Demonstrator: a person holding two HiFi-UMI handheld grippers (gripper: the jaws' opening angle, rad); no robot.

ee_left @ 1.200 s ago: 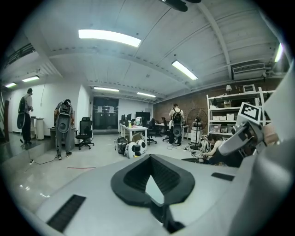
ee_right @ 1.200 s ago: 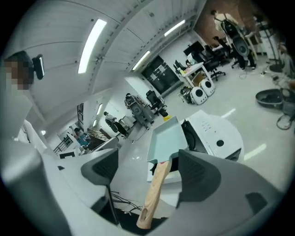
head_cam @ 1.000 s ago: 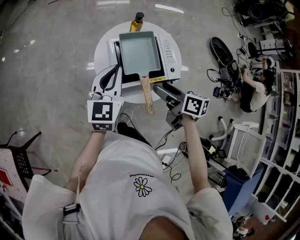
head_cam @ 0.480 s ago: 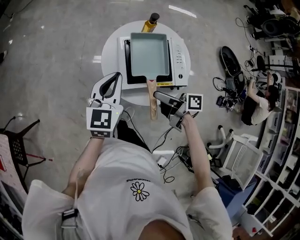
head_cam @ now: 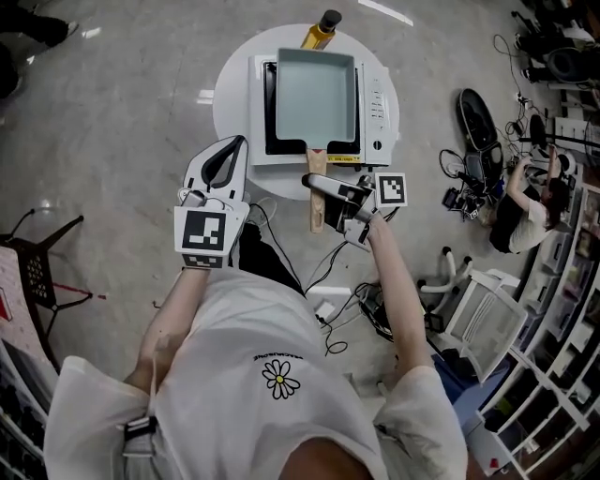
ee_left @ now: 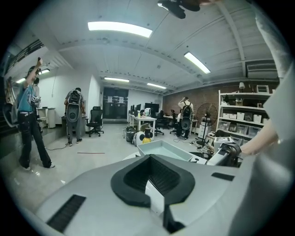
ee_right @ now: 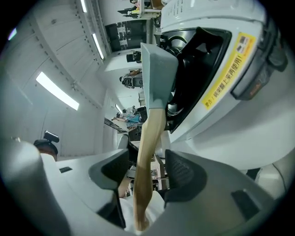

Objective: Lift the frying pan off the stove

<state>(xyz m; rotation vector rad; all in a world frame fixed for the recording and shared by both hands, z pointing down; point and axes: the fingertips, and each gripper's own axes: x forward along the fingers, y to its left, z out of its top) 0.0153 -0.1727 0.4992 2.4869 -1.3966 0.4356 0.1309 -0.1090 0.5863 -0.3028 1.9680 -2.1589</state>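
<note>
- While closing in around the long light-brown wooden handle (ee_right: 148, 138) of the pale blue square metal frying pan (head_cam: 316, 94), not pinching it yet: jaws of the right gripper (head_cam: 319, 185) spread on both sides of the handle, with a small gap showing by one pad.
- Step in hand, most likely: getting hold of the handle. No lift yet.
- Pan sitting flat on the white boxy stove with the black top (head_cam: 375, 98), on the round white table (head_cam: 232, 103). Handle poking out past the stove's front edge, toward the person.
- Left gripper (head_cam: 217, 173) off to the side by the table's near edge, jaws pressed together on nothing, well apart from the pan.
- Next, probably: squeeze tight on the handle, then pull straight up.
- Keep the pan flat on the way up; some risk of tipping or twisting in the jaws from the heavy far end.
- Inside the pan: looks bare, so nothing to spill, as far as can be seen.
- Behind the stove: small yellow bottle with a black cap (head_cam: 323, 25), upright at the table's far edge, near the pan. No way to tell what is inside it.
</note>
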